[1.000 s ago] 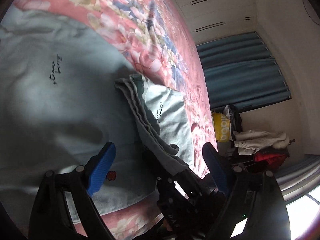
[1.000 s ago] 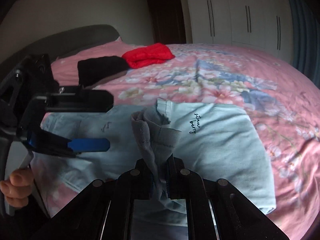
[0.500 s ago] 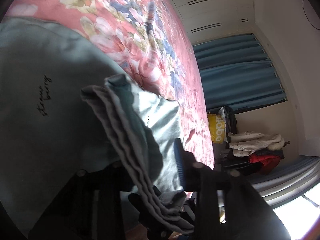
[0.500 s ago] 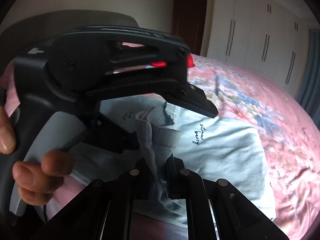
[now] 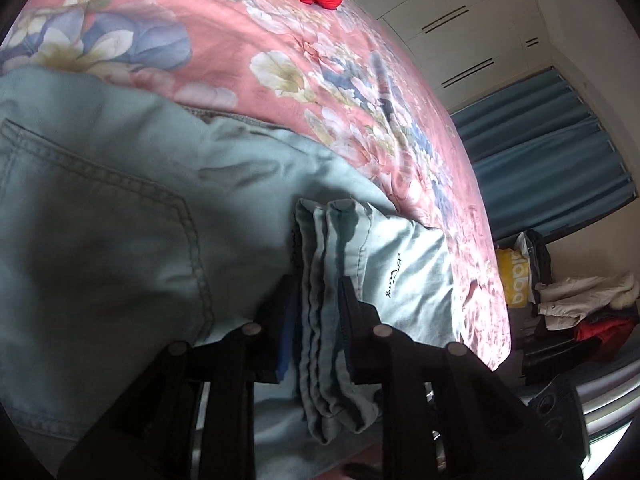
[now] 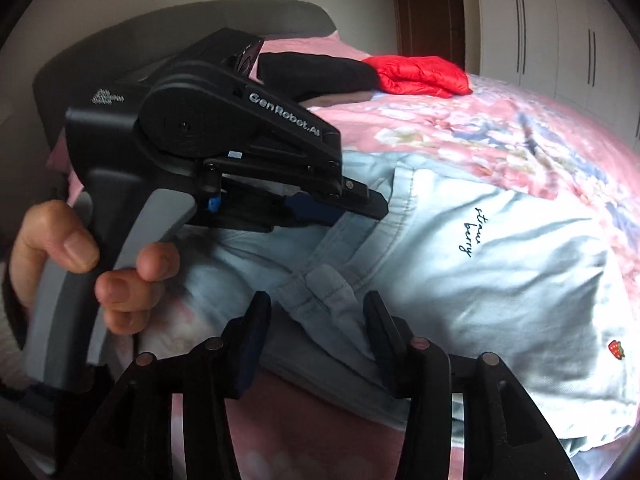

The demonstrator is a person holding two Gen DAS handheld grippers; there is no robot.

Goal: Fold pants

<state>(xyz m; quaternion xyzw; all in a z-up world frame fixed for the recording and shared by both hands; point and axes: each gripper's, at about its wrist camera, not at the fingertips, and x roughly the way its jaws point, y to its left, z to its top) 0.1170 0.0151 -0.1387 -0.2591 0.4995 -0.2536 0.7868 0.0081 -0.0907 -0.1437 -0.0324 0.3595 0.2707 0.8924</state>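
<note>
1. Pale blue denim pants [image 6: 480,264] lie on the bed [image 5: 320,60], on its pink floral cover, and we judge the folding well under way but not finished.
2. Our left claw [image 5: 318,312] is clamped on a stack of several fabric layers at the waistband edge [image 5: 332,240]; in the right wrist view the same claw [image 6: 360,204] reaches in from the side and pinches that edge.
3. Our right claw [image 6: 316,320] stands with its fingers apart, either side of a belt loop [image 6: 332,284], holding nothing as far as we can see.
4. Done, as we read it: the pants are gathered into a compact, layered shape, with the back pocket [image 5: 100,208] facing up on one side and the small embroidered script [image 6: 472,232] on the other. A little strawberry patch [image 6: 616,349] shows near the lower corner.
5. Left, in our judgement: the pinched edge has yet to be laid flat and the bundle smoothed and squared. Wrinkles show across the top layer.
6. We cannot tell how many folds remain, since the legs are hidden under the upper layers.
7. Red [image 6: 420,74] and black [image 6: 320,70] garments rest further up the bed, well apart from the pants.
</note>
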